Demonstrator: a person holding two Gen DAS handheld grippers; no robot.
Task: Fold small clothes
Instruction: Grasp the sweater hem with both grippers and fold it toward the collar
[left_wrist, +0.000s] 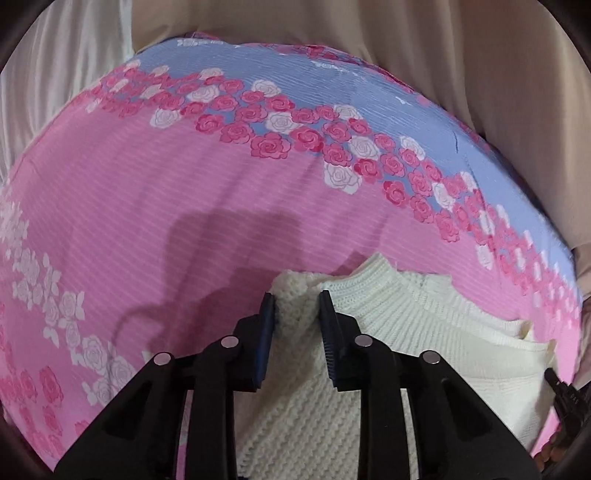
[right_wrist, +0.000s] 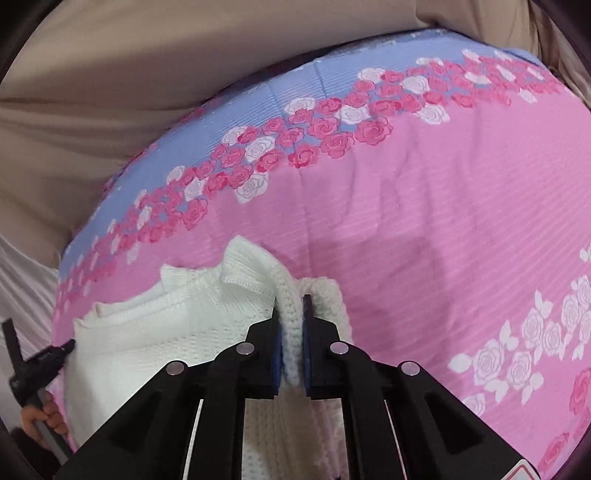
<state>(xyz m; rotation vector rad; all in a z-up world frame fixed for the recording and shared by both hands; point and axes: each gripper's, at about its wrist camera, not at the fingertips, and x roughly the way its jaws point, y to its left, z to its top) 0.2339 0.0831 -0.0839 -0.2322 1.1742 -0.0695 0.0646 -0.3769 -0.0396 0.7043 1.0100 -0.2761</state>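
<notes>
A small white knitted sweater (left_wrist: 424, 325) lies on a pink bedsheet printed with roses (left_wrist: 147, 206). My left gripper (left_wrist: 295, 299) is shut on a bunched fold of the sweater's left side, with knit fabric between the blue pads. The sweater also shows in the right wrist view (right_wrist: 166, 325), with its ribbed collar raised. My right gripper (right_wrist: 291, 306) is shut tight on the thick knitted edge of the sweater's right side. Part of the right gripper (left_wrist: 561, 391) shows at the far right of the left wrist view, and the left gripper (right_wrist: 40, 362) at the far left of the right wrist view.
The pink sheet (right_wrist: 424, 229) has a blue band with roses (left_wrist: 369, 85) along its far side. Beige cloth (right_wrist: 110, 92) hangs beyond the bed edge. White cloth (left_wrist: 55, 92) is at the far left.
</notes>
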